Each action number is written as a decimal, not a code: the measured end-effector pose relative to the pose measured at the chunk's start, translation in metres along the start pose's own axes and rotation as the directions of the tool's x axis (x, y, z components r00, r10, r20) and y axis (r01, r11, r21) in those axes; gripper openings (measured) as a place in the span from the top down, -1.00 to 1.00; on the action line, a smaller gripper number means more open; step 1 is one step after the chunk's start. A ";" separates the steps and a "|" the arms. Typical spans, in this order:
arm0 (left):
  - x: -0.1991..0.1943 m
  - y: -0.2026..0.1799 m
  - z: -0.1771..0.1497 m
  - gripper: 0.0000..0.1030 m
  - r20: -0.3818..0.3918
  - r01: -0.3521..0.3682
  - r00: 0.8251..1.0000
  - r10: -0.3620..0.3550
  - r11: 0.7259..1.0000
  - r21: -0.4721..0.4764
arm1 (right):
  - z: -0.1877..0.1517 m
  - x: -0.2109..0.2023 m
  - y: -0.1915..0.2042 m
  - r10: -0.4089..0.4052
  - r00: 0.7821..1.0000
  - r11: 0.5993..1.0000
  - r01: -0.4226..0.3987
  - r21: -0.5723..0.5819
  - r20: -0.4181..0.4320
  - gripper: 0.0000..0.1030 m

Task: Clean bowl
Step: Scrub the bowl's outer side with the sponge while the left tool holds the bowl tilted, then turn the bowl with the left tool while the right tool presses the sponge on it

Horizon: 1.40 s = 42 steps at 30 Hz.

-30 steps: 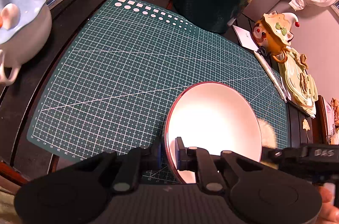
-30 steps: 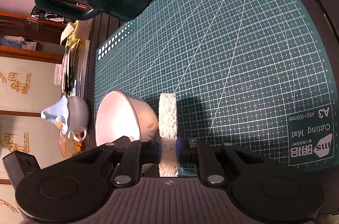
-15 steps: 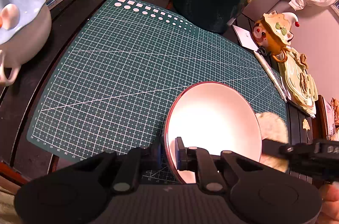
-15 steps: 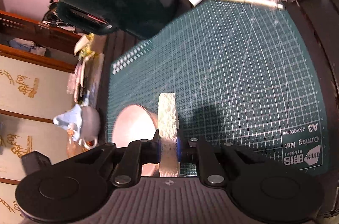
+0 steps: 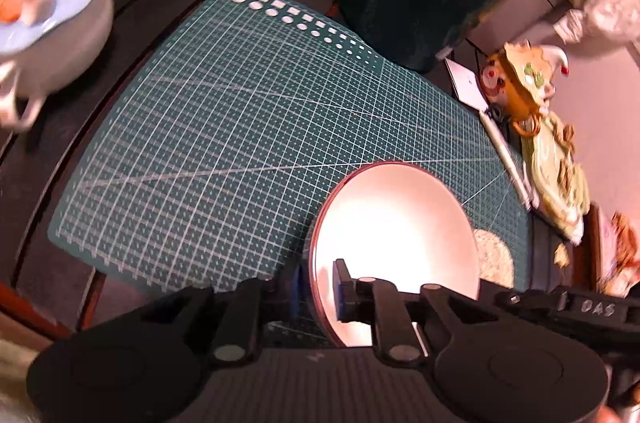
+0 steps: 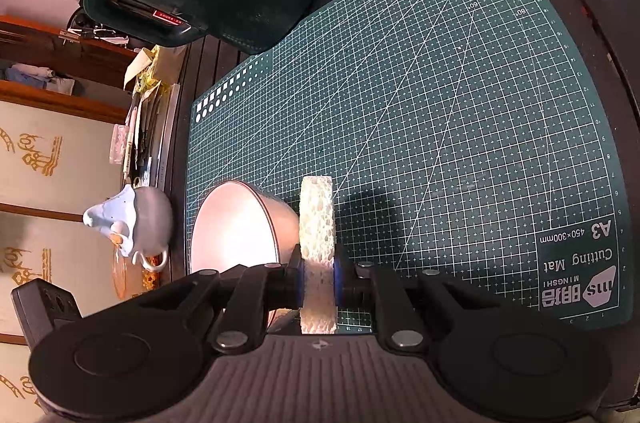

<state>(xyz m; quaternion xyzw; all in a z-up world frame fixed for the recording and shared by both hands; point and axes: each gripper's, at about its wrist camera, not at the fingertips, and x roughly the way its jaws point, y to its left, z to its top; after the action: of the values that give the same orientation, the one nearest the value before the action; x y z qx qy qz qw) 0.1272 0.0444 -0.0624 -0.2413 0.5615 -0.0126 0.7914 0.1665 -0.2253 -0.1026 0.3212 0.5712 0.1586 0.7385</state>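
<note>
My left tongs (image 5: 318, 297) have just let go a little around the bowl's (image 5: 394, 243) rim; my right tongs (image 6: 319, 281) squeeze the sponge (image 6: 317, 223) beside it.

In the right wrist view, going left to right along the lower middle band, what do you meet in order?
Blue teapot → bowl → sponge held in the right gripper → printed label on the cutting mat.

Left gripper (image 5: 318, 297) fingers just opened; right gripper (image 6: 319, 281) clamped.
</note>
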 end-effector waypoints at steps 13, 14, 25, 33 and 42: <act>0.007 0.003 -0.008 0.69 -0.032 0.002 0.999 -0.005 0.997 -0.077 | 0.001 -0.001 0.003 -0.003 1.000 1.000 0.003 -0.001 0.005 0.76; 0.008 0.003 -0.006 0.71 -0.026 0.002 1.000 -0.004 0.998 -0.065 | 0.000 -0.002 0.003 -0.004 1.000 1.000 0.004 -0.002 0.006 0.76; 0.009 0.000 0.004 0.79 0.040 0.002 0.999 -0.002 1.000 0.016 | 0.000 -0.025 0.012 0.018 0.998 0.999 -0.016 -0.035 0.066 0.76; 0.010 -0.001 0.002 0.79 0.042 -0.004 0.999 0.003 0.999 0.038 | 0.001 -0.027 0.012 0.033 0.996 0.999 -0.029 -0.042 0.083 0.76; 0.013 0.002 0.002 0.78 0.025 0.007 1.000 -0.008 0.999 0.032 | 0.003 -0.009 0.001 0.023 0.999 1.000 -0.023 0.014 0.022 0.76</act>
<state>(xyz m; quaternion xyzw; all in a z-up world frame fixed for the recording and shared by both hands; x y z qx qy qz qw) 0.1331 0.0431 -0.0746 -0.2308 0.5505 -0.0215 0.8020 0.1669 -0.2309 -0.0946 0.3348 0.5602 0.1595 0.7407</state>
